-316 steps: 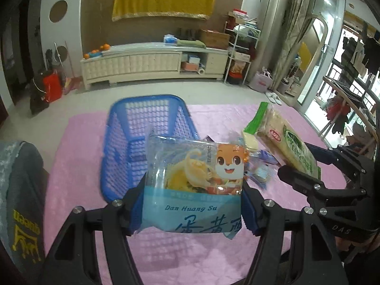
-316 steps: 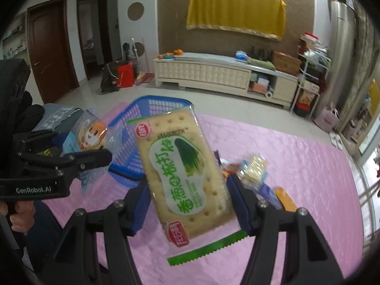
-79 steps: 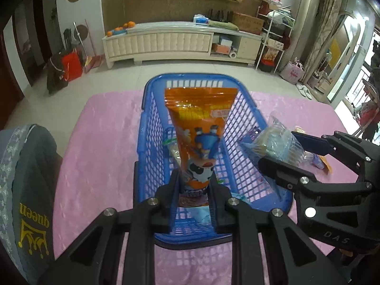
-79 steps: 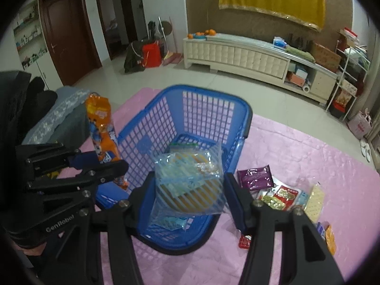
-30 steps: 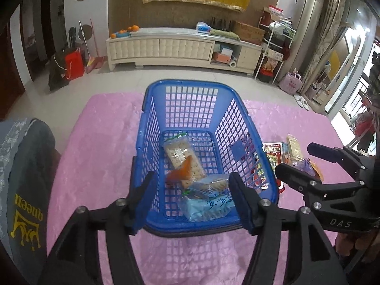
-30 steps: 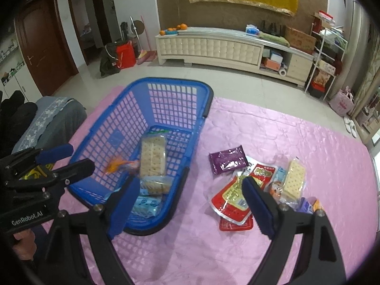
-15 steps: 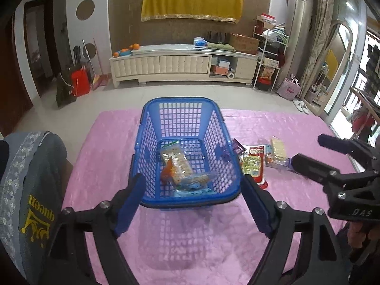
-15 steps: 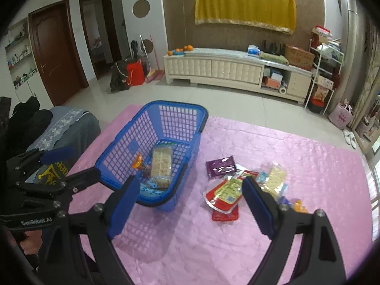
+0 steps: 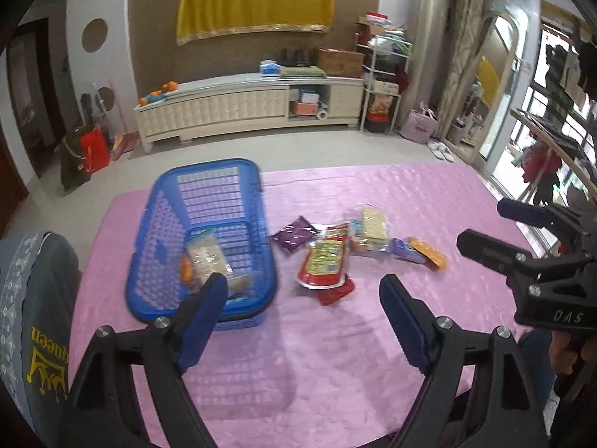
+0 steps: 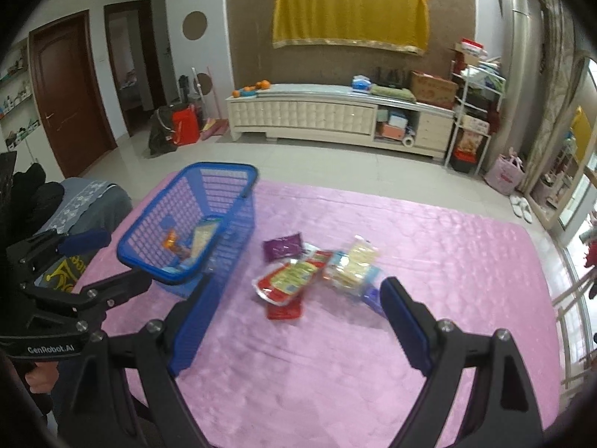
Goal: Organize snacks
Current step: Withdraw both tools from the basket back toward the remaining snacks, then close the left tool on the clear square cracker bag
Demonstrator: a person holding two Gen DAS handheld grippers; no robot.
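Note:
A blue plastic basket (image 9: 209, 186) (image 10: 224, 179) stands on the pink cloth and holds a cracker pack (image 9: 206, 257), an orange packet (image 10: 169, 240) and a pale blue pack. To its right lie loose snacks: a purple packet (image 9: 294, 237) (image 10: 282, 246), a red and yellow pack (image 9: 324, 261) (image 10: 289, 278), a cracker pack (image 9: 373, 224) (image 10: 354, 261) and an orange packet (image 9: 429, 254). My left gripper (image 9: 304, 306) hangs open and empty above the cloth, near the basket's front. My right gripper (image 10: 294, 310) is open and empty too, in front of the loose snacks.
The pink cloth (image 9: 373, 373) covers the table. A grey garment with yellow lettering (image 9: 37, 336) lies at the left edge. Behind the table are a tiled floor, a white cabinet (image 10: 317, 115), shelves and a brown door (image 10: 71, 97).
Both grippers have drawn back and risen from the basket, so basket and snacks look smaller. The left jaws have widened. The left view has swung right, toward the loose snacks.

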